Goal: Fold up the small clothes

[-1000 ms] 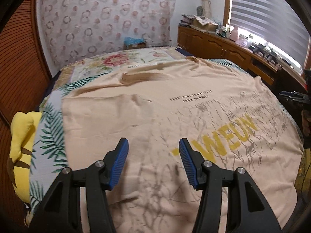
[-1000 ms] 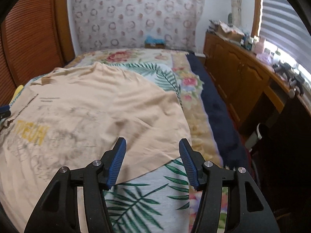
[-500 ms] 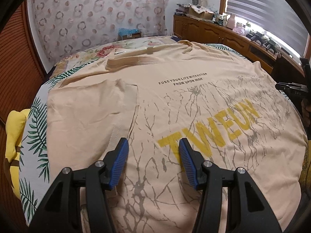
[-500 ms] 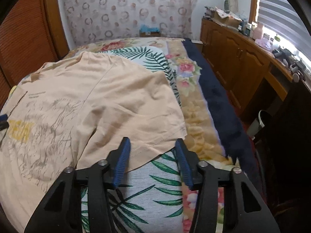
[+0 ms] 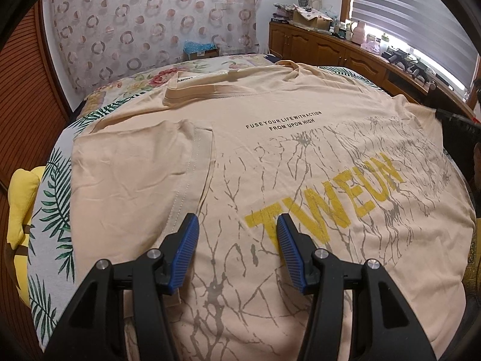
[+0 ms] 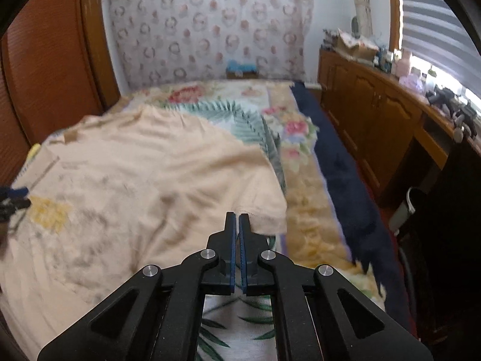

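A peach T-shirt (image 5: 270, 156) with a yellow print lies spread flat on the bed, collar at the far end. Its left sleeve (image 5: 135, 174) is folded in over the body. My left gripper (image 5: 237, 234) is open and empty, hovering just above the shirt's lower chest. In the right wrist view the same shirt (image 6: 135, 180) looks blurred. My right gripper (image 6: 237, 219) is shut on the hem of the right sleeve (image 6: 264, 213) at the shirt's right edge.
A leaf and flower patterned bedspread (image 6: 270, 138) covers the bed. A yellow cushion (image 5: 18, 210) lies at the bed's left edge. Wooden cabinets (image 6: 375, 114) with clutter on top run along the right wall, with a dark gap beside the bed.
My right gripper moved to the sleeve hem and closed on it. My left gripper came forward and lower over the shirt, still open.
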A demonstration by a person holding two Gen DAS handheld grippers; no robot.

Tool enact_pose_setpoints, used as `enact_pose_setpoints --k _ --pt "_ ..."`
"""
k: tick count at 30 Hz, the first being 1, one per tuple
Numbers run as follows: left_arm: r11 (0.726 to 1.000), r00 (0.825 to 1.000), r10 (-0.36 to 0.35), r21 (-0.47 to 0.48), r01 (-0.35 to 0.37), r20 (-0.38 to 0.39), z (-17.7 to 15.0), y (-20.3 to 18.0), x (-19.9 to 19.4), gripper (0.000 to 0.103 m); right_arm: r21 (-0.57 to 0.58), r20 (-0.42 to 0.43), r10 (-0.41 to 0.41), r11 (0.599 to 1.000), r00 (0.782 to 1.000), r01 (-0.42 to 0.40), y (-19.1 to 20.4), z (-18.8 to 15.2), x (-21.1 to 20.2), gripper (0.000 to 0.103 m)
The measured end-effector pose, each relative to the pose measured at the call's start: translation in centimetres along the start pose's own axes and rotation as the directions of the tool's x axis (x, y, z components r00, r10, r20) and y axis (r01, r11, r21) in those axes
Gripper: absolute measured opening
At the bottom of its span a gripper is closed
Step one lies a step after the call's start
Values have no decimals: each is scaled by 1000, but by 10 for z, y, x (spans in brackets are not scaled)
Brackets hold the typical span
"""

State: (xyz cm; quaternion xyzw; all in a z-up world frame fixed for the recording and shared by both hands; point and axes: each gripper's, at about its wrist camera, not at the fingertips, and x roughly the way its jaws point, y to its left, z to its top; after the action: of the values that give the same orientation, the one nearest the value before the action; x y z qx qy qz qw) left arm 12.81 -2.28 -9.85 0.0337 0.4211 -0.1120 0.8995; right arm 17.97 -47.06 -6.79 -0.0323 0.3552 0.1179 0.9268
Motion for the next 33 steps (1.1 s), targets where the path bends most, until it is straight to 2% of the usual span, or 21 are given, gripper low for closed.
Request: enact_pose_setpoints --k 8,15,21,26,28,29,31,33 --pt "1000 1000 -1 -1 1 1 0 0 0 54 -45 117 -13 999 993 19 13 44 -33 0" --pt "1000 1000 -1 -1 1 1 0 0 0 54 -106 189 8 994 982 13 43 79 -46 0" --pt "1000 1000 0 -1 0 1 0 0 0 54 -186 219 114 980 969 -74 92 100 -54 0" --pt "1000 1000 0 -1 0 1 0 0 0 54 -270 143 244 942 959 -199 147 98 -39 1" --pt "1000 1000 0 -1 0 1 0 0 0 54 -271 110 266 935 958 -228 153 95 -30 8" --pt "1000 1000 0 -1 0 1 0 0 0 54 -264 91 268 935 959 -236 154 93 -25 16" --pt "1000 1000 0 -1 0 2 0 0 0 54 -258 97 232 945 968 -201 149 91 -18 24" --pt "1000 1000 0 -1 0 2 0 0 0 54 -237 86 197 956 977 -172 139 86 -12 37"
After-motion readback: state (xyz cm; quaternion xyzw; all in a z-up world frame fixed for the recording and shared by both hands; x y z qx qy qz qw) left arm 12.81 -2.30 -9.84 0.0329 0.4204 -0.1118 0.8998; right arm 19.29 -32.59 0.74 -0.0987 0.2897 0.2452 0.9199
